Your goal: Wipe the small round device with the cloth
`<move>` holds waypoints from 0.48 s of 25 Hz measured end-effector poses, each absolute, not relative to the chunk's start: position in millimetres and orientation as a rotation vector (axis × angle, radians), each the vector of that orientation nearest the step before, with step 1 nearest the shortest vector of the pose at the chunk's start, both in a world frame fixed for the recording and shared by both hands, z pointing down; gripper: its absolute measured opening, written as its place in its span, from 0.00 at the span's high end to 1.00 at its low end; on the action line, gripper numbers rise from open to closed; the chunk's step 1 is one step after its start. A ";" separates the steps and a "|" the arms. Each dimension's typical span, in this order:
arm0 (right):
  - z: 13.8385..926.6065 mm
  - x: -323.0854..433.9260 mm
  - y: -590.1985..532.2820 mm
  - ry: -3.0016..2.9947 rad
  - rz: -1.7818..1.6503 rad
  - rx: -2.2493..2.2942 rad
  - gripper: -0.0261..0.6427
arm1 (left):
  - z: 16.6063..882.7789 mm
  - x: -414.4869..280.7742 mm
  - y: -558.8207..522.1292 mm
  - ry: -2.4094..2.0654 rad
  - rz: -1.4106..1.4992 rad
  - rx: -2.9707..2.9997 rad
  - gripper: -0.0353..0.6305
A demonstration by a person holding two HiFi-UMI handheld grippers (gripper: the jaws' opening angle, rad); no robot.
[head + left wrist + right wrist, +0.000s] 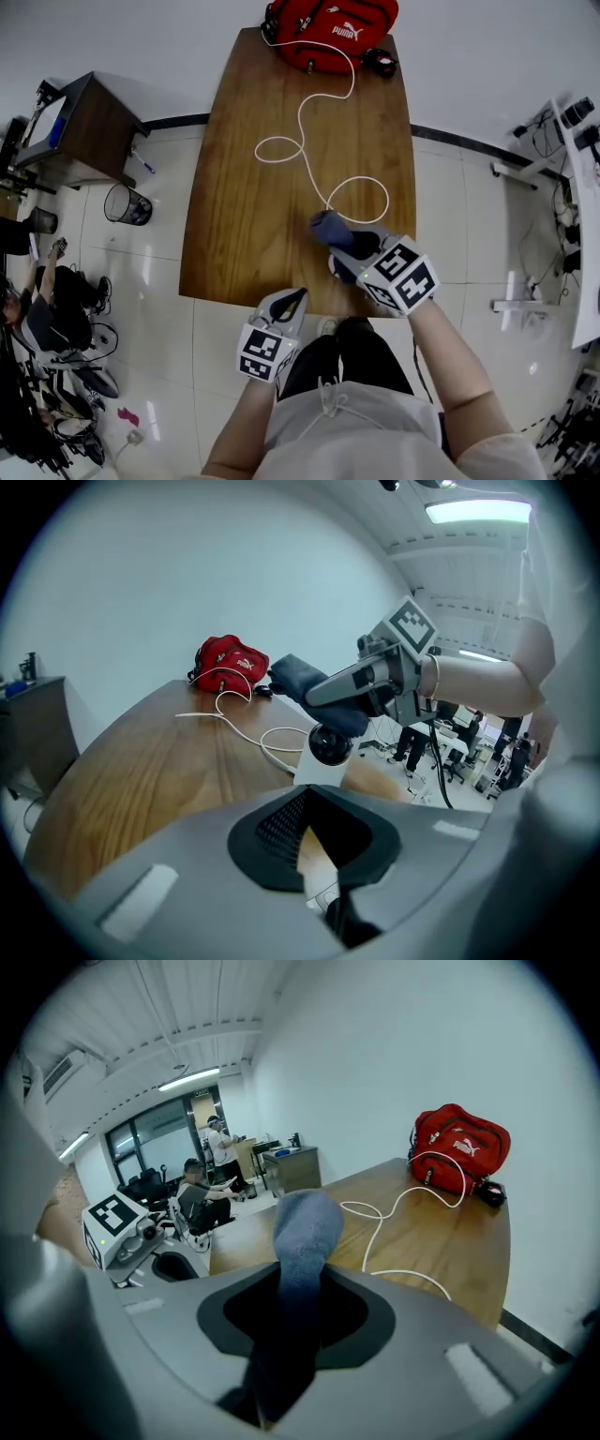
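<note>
My right gripper (pixel 352 248) is shut on a rolled blue cloth (pixel 326 228) and hangs above the near right part of the wooden table (pixel 244 206). In the right gripper view the cloth (pixel 305 1227) sticks up out of the jaws. The small round device (pixel 330 745), a black ball on a white base, stands on the table just under the cloth (pixel 295 677) and the right gripper (pixel 366 682). In the head view the device is hidden beneath that gripper. My left gripper (pixel 292 300) is shut at the table's front edge, a short way from the device, and I see nothing held in it (pixel 314 846).
A white cable (pixel 309 141) loops across the table from a red bag (pixel 328 28) at the far edge, and a small black item (pixel 380 63) lies beside the bag. A dark cabinet (pixel 75 127), a wire bin (pixel 128 204) and a seated person (pixel 52 309) are at the left.
</note>
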State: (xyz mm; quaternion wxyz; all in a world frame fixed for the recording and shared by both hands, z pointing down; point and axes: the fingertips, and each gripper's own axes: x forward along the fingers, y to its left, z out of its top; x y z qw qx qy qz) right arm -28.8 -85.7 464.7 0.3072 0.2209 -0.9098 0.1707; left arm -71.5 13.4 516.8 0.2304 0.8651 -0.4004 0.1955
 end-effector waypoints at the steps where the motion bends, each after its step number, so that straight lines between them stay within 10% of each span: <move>1: 465.4 -22.9 -90.5 -2.401 0.460 0.611 0.80 | 518.2 -71.3 12.9 -1.101 0.534 2.374 0.94; 12: 450.9 20.1 -87.0 -2.417 0.484 0.710 0.80 | 521.2 -47.6 -5.0 -1.047 0.554 2.418 0.94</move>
